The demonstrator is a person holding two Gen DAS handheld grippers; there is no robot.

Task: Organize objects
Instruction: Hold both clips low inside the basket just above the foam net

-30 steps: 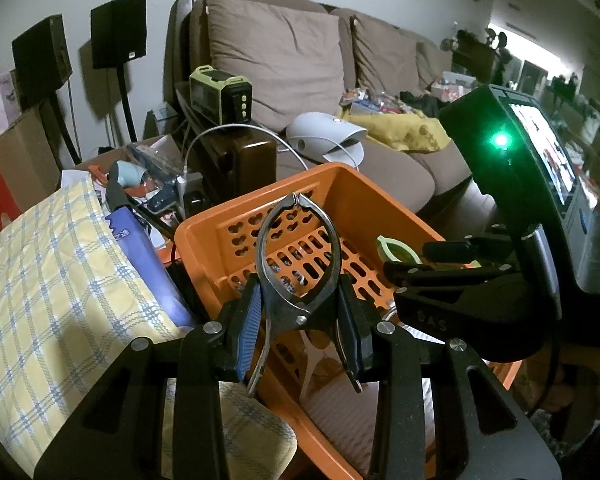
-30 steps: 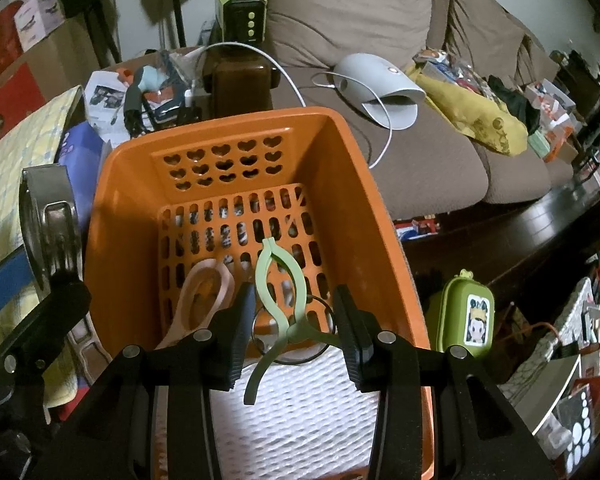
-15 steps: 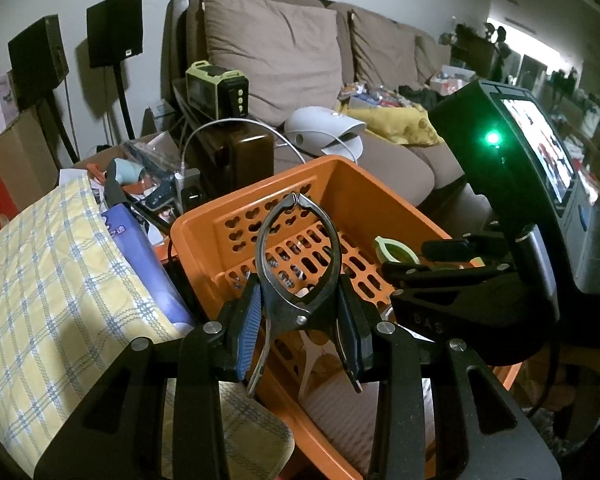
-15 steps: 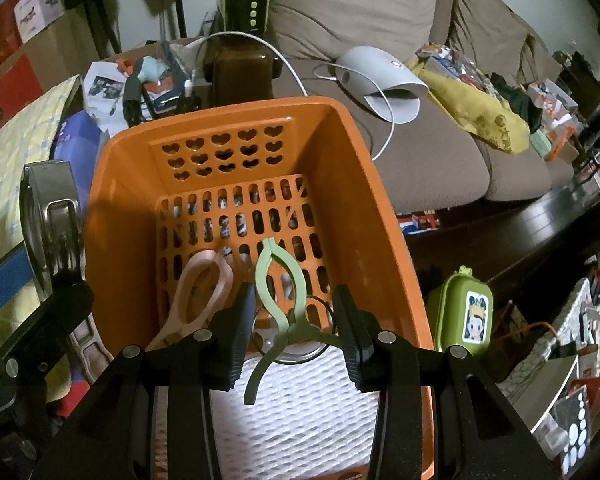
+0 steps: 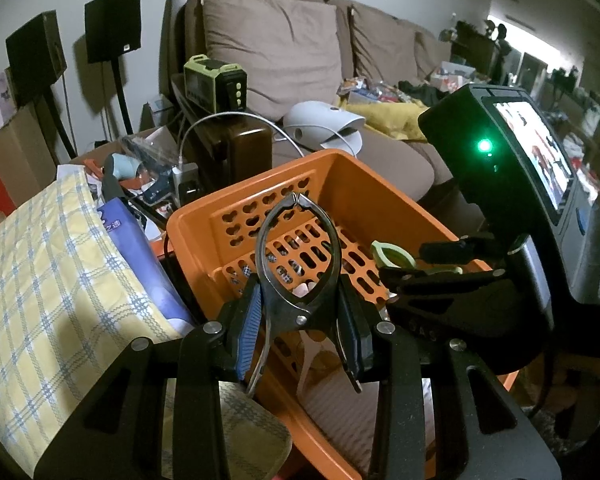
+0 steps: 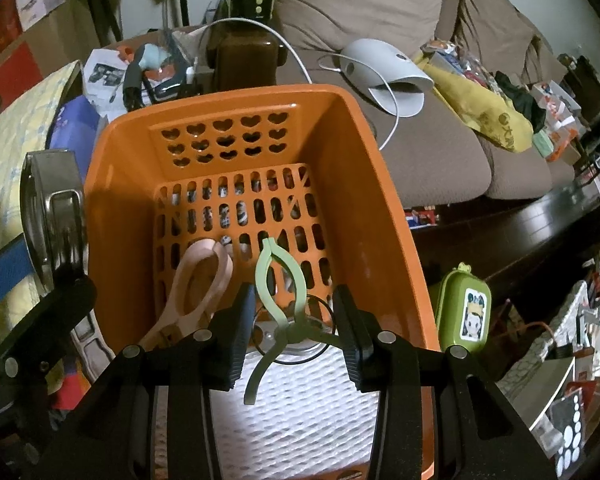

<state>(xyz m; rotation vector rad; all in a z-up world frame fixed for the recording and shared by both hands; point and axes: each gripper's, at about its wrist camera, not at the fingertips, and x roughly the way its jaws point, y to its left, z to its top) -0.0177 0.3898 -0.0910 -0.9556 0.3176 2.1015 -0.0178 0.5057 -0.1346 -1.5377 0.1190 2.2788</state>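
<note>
change: none, both hands unmoved | left gripper [image 5: 300,312]: clamped on metal clip [image 5: 298,264] | right gripper [image 6: 294,320]: clamped on green clip [image 6: 280,304] | right view only: pink clip [image 6: 198,280] in orange basket [image 6: 364,184]

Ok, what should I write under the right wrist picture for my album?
Right tool holding a green clip over the orange basket, next to a pink clip inside.

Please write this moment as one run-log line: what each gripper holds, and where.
left gripper: shut on metal clip | right gripper: shut on green clip | both over orange basket | pink clip inside
</note>
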